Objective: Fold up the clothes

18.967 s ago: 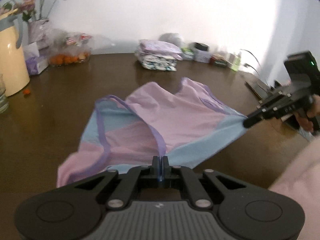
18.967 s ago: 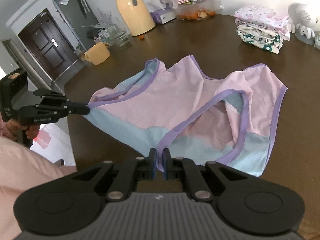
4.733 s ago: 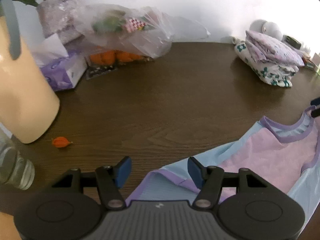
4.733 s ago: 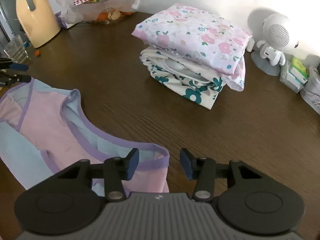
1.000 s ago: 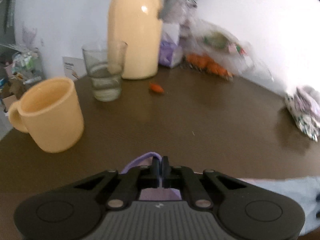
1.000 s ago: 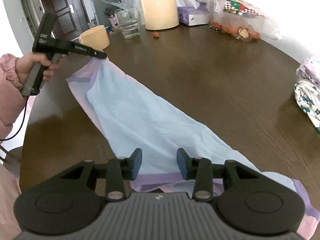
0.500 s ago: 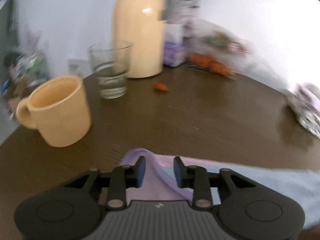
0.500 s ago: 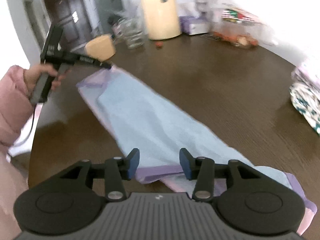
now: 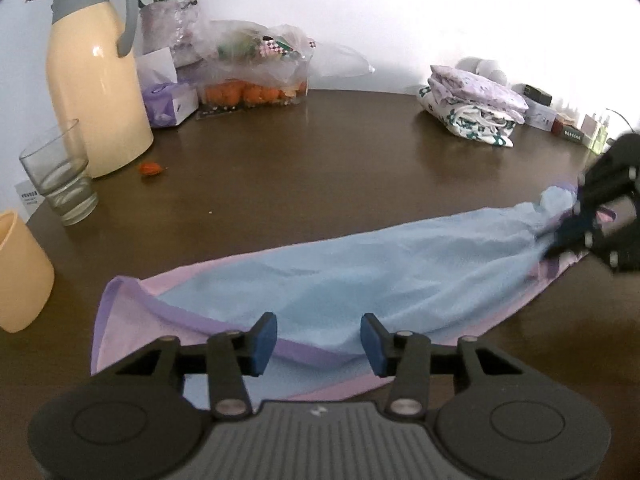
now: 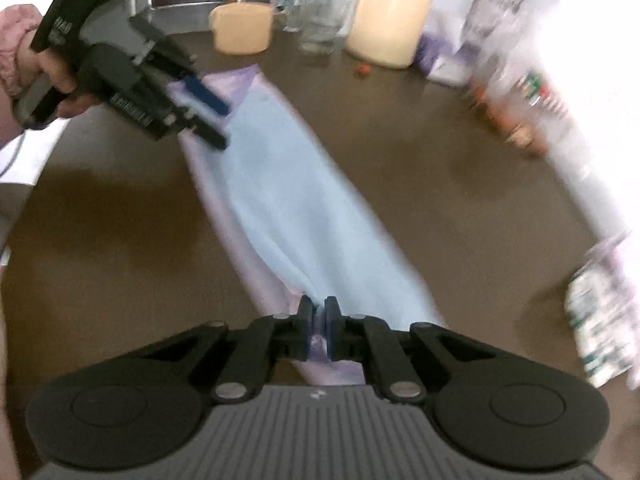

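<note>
Garment (image 9: 360, 276) is lying folded long on the table (image 9: 320, 168), the right gripper (image 10: 319, 326) is pinching its end, the left gripper (image 9: 318, 336) is standing half-open above the other end and should be closing squarely on the purple hem.

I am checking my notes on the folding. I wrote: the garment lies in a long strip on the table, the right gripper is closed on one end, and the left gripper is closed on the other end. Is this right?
Not quite: the left gripper is open, its blue pads apart above the garment, as the left wrist view shows. The right gripper is indeed closed on its end.
</note>
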A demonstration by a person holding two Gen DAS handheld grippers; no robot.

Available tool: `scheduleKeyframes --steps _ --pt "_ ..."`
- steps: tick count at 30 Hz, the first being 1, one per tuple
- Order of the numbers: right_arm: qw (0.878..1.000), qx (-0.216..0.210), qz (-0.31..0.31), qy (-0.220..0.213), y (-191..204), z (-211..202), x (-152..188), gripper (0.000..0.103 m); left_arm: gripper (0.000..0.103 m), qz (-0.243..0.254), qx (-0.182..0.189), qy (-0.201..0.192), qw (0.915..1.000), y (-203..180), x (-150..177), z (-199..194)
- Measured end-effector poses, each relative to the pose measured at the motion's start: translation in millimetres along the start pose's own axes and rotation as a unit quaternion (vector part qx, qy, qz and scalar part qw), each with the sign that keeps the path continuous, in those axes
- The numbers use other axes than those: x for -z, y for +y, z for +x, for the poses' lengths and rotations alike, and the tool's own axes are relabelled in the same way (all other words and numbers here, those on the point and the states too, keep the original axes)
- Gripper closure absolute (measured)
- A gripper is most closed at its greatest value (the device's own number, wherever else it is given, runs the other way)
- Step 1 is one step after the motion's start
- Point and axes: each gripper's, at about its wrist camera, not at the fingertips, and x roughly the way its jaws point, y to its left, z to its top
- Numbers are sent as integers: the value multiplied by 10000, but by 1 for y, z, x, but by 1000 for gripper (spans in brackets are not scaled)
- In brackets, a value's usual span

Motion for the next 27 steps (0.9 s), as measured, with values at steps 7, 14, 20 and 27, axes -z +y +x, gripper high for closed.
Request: scheduleKeyframes --steps 7,14,20,27 --pt "9983 188 -537 123 18 10 5 97 59 -178 -10 -21 9998 3 3 -2" --pt "9994 -349 37 6 15 2 12 73 59 -227 301 -339 9987 -7 -13 -7" --pt "9865 -505 1509 -396 -33 -16 10 69 76 107 536 -111 9984 -26 -15 16" --pt "9859 -390 1599 -303 -33 22 21 70 74 -63 333 -41 9994 -16 1 23"
